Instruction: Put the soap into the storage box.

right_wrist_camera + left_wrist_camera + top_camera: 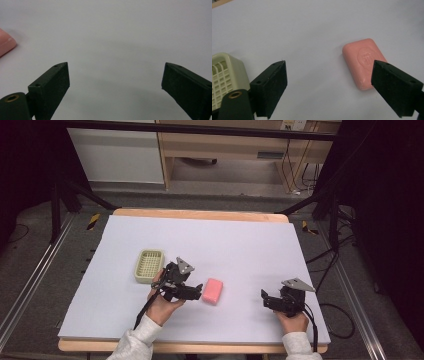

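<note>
A pink bar of soap [213, 290] lies flat on the white table sheet [235, 245] near the middle front. A pale green slotted basket [149, 265] stands to its left. My left gripper [196, 290] sits between them, open, its tips just left of the soap. In the left gripper view the soap [364, 61] lies partly behind the right jaw, with the basket [224, 75] at the left edge. My right gripper [264, 298] rests open near the front right, nothing between its jaws. The right gripper view shows a corner of the soap [6, 45] at far left.
The wooden table edge [200, 214] shows at the back of the sheet. Beyond it are a black frame bar [200, 130] and wooden furniture [230, 145]. Cables [325, 265] trail on the floor to the right of the table.
</note>
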A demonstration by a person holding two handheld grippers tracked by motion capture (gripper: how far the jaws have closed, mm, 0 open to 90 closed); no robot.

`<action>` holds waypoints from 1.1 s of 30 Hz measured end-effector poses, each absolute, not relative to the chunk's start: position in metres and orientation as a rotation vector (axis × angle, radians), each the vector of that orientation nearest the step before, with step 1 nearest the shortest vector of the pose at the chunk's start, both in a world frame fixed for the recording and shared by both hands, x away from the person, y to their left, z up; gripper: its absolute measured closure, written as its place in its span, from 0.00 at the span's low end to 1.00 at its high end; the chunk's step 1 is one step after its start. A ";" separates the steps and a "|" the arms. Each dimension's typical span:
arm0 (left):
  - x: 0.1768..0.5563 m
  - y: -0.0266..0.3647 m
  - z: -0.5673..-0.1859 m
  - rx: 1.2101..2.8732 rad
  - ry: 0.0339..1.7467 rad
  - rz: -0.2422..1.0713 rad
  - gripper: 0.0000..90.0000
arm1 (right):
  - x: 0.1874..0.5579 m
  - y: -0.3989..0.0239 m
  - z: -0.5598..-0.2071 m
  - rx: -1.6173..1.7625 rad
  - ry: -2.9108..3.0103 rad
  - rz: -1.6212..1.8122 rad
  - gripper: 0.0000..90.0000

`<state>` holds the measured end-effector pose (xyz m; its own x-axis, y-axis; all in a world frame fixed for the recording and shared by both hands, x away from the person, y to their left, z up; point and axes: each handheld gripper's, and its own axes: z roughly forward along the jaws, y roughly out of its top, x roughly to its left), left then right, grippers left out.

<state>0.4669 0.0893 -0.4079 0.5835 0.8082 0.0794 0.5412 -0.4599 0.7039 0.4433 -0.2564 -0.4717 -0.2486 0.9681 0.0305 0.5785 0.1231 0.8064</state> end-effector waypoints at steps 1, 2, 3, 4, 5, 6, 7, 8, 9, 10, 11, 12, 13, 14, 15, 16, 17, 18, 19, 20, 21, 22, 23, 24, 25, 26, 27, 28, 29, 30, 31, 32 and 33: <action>0.467 0.088 -0.408 2.171 1.069 0.543 0.14 | 0.443 -0.256 -0.472 1.490 1.891 0.987 0.09; 0.467 0.087 -0.409 2.170 1.069 0.540 0.14 | 0.443 -0.256 -0.472 1.491 1.891 0.987 0.09; 0.468 0.087 -0.409 2.171 1.066 0.539 0.14 | 0.443 -0.256 -0.472 1.490 1.891 0.987 0.09; 0.468 0.086 -0.409 2.172 1.066 0.535 0.14 | 0.443 -0.256 -0.472 1.490 1.891 0.987 0.09; 0.468 0.084 -0.409 2.170 1.061 0.537 0.14 | 0.443 -0.256 -0.472 1.490 1.890 0.986 0.09; 0.467 0.084 -0.409 2.177 1.060 0.534 0.14 | 0.443 -0.256 -0.472 1.489 1.889 0.987 0.09; 0.467 0.082 -0.410 2.178 1.057 0.536 0.14 | 0.443 -0.256 -0.472 1.490 1.889 0.987 0.09; 0.467 0.081 -0.410 2.180 1.055 0.536 0.14 | 0.443 -0.256 -0.472 1.490 1.889 0.987 0.09; 0.467 0.080 -0.411 2.177 1.048 0.535 0.14 | 0.443 -0.256 -0.472 1.490 1.889 0.987 0.09; 0.467 0.079 -0.411 2.183 1.047 0.536 0.14 | 0.443 -0.256 -0.472 1.488 1.891 0.987 0.09; 0.467 0.078 -0.411 2.185 1.042 0.529 0.15 | 0.443 -0.256 -0.472 1.488 1.891 0.987 0.09; 0.467 0.077 -0.411 2.188 1.040 0.526 0.15 | 0.443 -0.256 -0.472 1.490 1.891 0.987 0.09; 0.467 0.075 -0.412 2.187 1.033 0.524 0.15 | 0.443 -0.256 -0.472 1.491 1.891 0.988 0.09; 0.467 0.074 -0.413 2.188 1.030 0.519 0.15 | 0.443 -0.256 -0.472 1.492 1.892 0.986 0.09; 0.467 0.073 -0.413 2.190 1.028 0.517 0.15 | 0.443 -0.256 -0.472 1.492 1.892 0.986 0.09; 0.467 0.072 -0.413 2.192 1.028 0.519 0.15 | 0.444 -0.256 -0.472 1.490 1.894 0.985 0.09; 0.467 0.071 -0.414 2.190 1.025 0.518 0.15 | 0.444 -0.256 -0.472 1.489 1.897 0.984 0.09; 0.467 0.070 -0.414 2.189 1.024 0.514 0.16 | 0.444 -0.256 -0.472 1.489 1.897 0.983 0.09; 0.467 0.069 -0.414 2.190 1.025 0.513 0.16 | 0.444 -0.256 -0.472 1.489 1.898 0.984 0.09; 0.467 0.069 -0.414 2.190 1.023 0.511 0.16 | 0.444 -0.256 -0.472 1.488 1.898 0.984 0.09; 0.466 0.068 -0.414 2.190 1.020 0.507 0.16 | 0.444 -0.256 -0.472 1.488 1.897 0.985 0.09; 0.466 0.067 -0.414 2.188 1.017 0.505 0.16 | 0.444 -0.256 -0.472 1.487 1.898 0.985 0.09; 0.466 0.065 -0.415 2.186 1.013 0.503 0.17 | 0.444 -0.256 -0.472 1.487 1.898 0.985 0.09; 0.466 0.064 -0.415 2.187 1.012 0.506 0.17 | 0.444 -0.256 -0.472 1.487 1.899 0.984 0.09; 0.466 0.063 -0.416 2.188 1.008 0.502 0.17 | 0.444 -0.256 -0.472 1.487 1.899 0.983 0.09; 0.466 0.062 -0.416 2.193 1.008 0.497 0.17 | 0.443 -0.256 -0.472 1.488 1.898 0.985 0.09; 0.467 0.061 -0.417 2.192 1.008 0.493 0.17 | 0.443 -0.256 -0.472 1.488 1.898 0.985 0.09; 0.467 0.061 -0.417 2.190 1.009 0.487 0.18 | 0.443 -0.256 -0.472 1.487 1.898 0.986 0.09; 0.467 0.060 -0.417 2.190 1.005 0.483 0.18 | 0.444 -0.256 -0.472 1.487 1.898 0.984 0.09; 0.467 0.059 -0.418 2.188 1.006 0.483 0.18 | 0.444 -0.256 -0.472 1.490 1.898 0.985 0.09; 0.468 0.058 -0.418 2.187 1.005 0.480 0.18 | 0.444 -0.255 -0.472 1.489 1.900 0.985 0.09; 0.468 0.058 -0.419 2.187 1.005 0.477 0.18 | 0.443 -0.255 -0.472 1.488 1.900 0.984 0.09; 0.469 0.057 -0.419 2.188 1.006 0.477 0.19 | 0.443 -0.255 -0.472 1.486 1.899 0.983 0.09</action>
